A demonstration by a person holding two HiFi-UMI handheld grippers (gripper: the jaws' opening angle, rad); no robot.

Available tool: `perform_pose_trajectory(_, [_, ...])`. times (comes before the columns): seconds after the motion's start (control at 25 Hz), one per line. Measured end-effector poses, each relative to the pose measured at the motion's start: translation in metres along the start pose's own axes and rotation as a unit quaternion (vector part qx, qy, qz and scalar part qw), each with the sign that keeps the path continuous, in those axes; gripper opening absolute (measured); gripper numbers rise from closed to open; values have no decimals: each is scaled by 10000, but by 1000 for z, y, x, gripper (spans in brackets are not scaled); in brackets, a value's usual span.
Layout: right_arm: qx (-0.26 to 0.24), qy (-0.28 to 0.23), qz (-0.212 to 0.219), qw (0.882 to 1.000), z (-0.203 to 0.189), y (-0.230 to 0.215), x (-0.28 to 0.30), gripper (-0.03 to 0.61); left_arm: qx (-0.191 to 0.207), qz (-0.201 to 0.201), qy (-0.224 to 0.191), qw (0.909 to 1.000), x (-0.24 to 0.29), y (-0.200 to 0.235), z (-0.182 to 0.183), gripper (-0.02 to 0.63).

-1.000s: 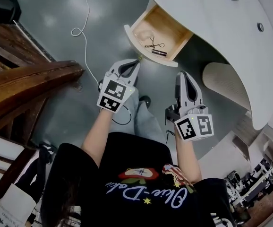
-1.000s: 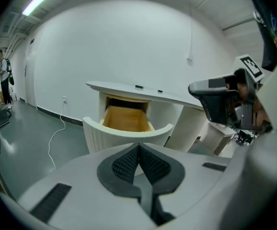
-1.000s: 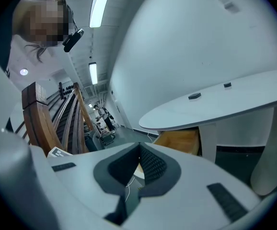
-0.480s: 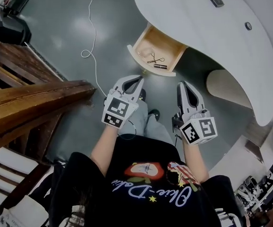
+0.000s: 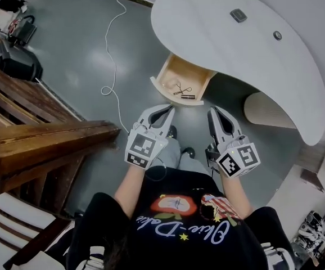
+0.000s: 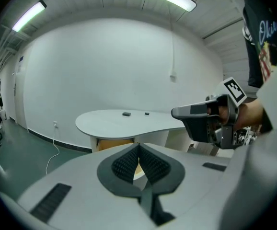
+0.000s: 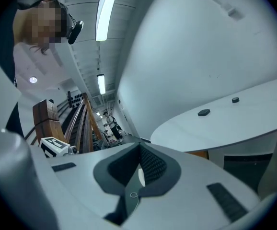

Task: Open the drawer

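Note:
The wooden drawer stands pulled out from under the white curved desk, with a few small dark items lying inside. My left gripper hangs in the air short of the drawer front, its jaws shut with nothing between them. My right gripper hovers beside it, pads together and empty. In the left gripper view the pads meet, the drawer shows below the desk top, and the right gripper reaches in from the right. The right gripper view shows its own pads closed.
A wooden stair railing runs along the left. A white cable trails over the grey floor. Two small dark objects sit on the desk top. A beige rounded pedestal stands under the desk at right.
Both grippers have risen and drawn away from the drawer, which looks smaller and farther off. The drawer stays open and both jaws stay shut.

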State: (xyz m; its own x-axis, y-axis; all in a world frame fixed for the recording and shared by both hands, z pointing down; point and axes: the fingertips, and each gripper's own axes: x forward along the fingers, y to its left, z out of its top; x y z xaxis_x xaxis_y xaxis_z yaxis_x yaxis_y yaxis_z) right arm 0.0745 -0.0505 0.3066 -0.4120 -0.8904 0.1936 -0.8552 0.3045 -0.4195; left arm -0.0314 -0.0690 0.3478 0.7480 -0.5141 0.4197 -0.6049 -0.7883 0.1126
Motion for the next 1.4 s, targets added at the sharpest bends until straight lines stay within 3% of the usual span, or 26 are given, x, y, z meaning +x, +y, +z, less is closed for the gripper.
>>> perform_pose_trajectory(0.64, [-247,-297,415,9984,52,39,-17,-2,346,63,-969,9947,-31,-13,88,6])
perform_pose_trajectory(1.4, [-441,-518,504,9964,64,51,-40,-2,551,127,-1158,9917,-46,-28,102,6])
